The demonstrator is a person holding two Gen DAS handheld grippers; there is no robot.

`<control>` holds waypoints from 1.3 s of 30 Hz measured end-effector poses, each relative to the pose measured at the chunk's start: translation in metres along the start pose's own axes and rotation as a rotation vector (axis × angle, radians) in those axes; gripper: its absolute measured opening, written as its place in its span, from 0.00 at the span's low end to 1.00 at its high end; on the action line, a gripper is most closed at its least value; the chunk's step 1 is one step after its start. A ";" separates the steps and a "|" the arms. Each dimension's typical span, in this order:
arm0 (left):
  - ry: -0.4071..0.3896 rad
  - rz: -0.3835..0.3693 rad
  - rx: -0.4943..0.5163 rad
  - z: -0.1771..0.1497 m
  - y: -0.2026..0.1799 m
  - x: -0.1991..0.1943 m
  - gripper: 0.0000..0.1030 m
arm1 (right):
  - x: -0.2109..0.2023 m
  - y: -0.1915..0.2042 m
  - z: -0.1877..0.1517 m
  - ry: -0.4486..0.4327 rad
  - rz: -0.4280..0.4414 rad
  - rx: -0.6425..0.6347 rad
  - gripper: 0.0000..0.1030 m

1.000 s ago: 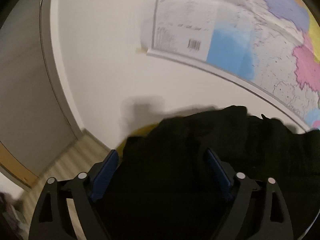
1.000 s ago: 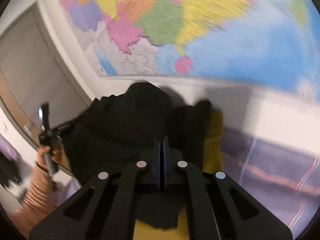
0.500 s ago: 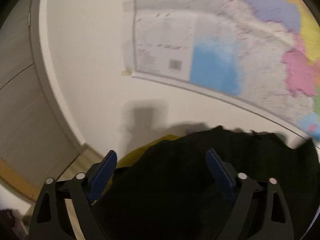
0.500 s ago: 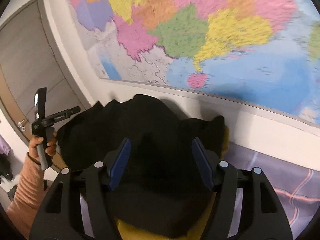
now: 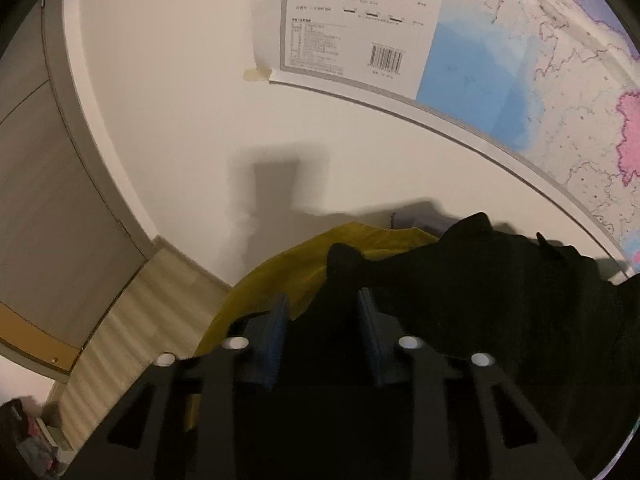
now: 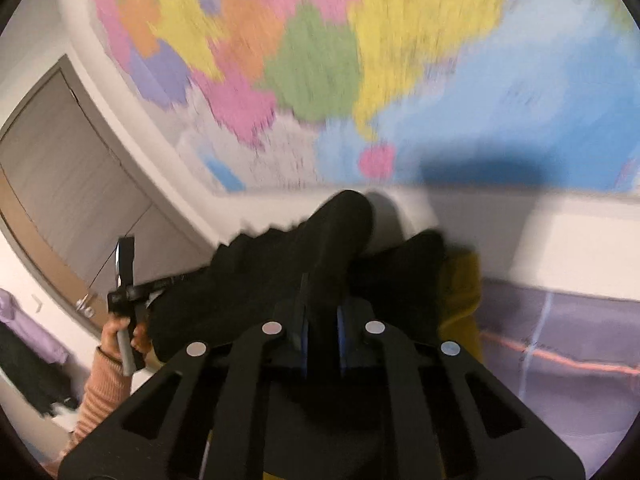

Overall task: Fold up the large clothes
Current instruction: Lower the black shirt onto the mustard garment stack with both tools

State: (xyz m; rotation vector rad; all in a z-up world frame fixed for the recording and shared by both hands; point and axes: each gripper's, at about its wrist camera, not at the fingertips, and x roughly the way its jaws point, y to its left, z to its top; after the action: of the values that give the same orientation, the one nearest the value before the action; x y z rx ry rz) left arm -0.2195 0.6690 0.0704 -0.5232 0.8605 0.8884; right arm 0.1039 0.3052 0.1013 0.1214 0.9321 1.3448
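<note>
A large black garment (image 5: pixel 480 280) is held up in front of a wall, bunched over a mustard-yellow cloth (image 5: pixel 280 272). My left gripper (image 5: pixel 322 308) has its blue pads partly closed around a fold of the black fabric. In the right wrist view my right gripper (image 6: pixel 322 300) is shut on a ridge of the same black garment (image 6: pixel 280 272), which rises between its pads. The left gripper (image 6: pixel 128 280) also shows there, held by a hand in an orange sleeve at the garment's left end. The yellow cloth (image 6: pixel 460 292) shows to the right.
A large coloured wall map (image 6: pixel 320 60) hangs close behind the garment, its white corner and barcode in the left wrist view (image 5: pixel 360 40). A grey door (image 6: pixel 60 168) is at the left. A purple checked bed sheet (image 6: pixel 560 340) lies at the right. Wooden floor (image 5: pixel 132 320) shows lower left.
Both grippers were open half a second ago; now the right has closed on the black garment and the left has narrowed onto it. The right view is blurred by motion.
</note>
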 end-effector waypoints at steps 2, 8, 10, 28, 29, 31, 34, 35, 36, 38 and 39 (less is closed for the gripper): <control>-0.016 0.058 0.020 0.001 -0.006 -0.003 0.35 | 0.009 0.001 -0.005 0.020 -0.067 -0.004 0.25; -0.043 0.099 0.098 -0.011 -0.011 -0.014 0.66 | 0.031 -0.005 -0.018 0.123 -0.138 -0.032 0.44; -0.070 0.155 0.131 -0.017 -0.015 -0.015 0.65 | 0.025 -0.004 -0.019 0.130 -0.128 -0.039 0.46; -0.272 0.064 0.131 -0.081 -0.052 -0.064 0.71 | -0.016 0.067 -0.116 0.119 -0.205 -0.603 0.56; -0.267 0.074 0.124 -0.081 -0.051 -0.058 0.71 | -0.006 0.070 -0.118 0.123 -0.238 -0.641 0.49; -0.269 0.112 0.126 -0.081 -0.054 -0.050 0.71 | 0.005 0.070 -0.125 0.147 -0.247 -0.681 0.33; -0.248 0.152 0.121 -0.080 -0.056 -0.040 0.71 | -0.014 0.062 -0.120 0.166 -0.180 -0.635 0.06; -0.241 0.158 0.116 -0.078 -0.055 -0.040 0.71 | -0.022 0.060 -0.120 0.171 -0.160 -0.631 0.02; -0.240 0.164 0.107 -0.076 -0.054 -0.039 0.71 | -0.033 0.057 -0.121 0.184 -0.134 -0.630 0.02; -0.240 0.172 0.098 -0.074 -0.052 -0.040 0.71 | -0.043 0.053 -0.129 0.220 -0.141 -0.622 0.02; -0.240 0.183 0.096 -0.073 -0.054 -0.039 0.71 | -0.043 0.050 -0.133 0.236 -0.155 -0.612 0.02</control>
State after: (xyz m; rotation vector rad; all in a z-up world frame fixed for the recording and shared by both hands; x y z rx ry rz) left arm -0.2188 0.5706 0.0641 -0.2502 0.7352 1.0480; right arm -0.0160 0.2256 0.0649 -0.5769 0.6690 1.4606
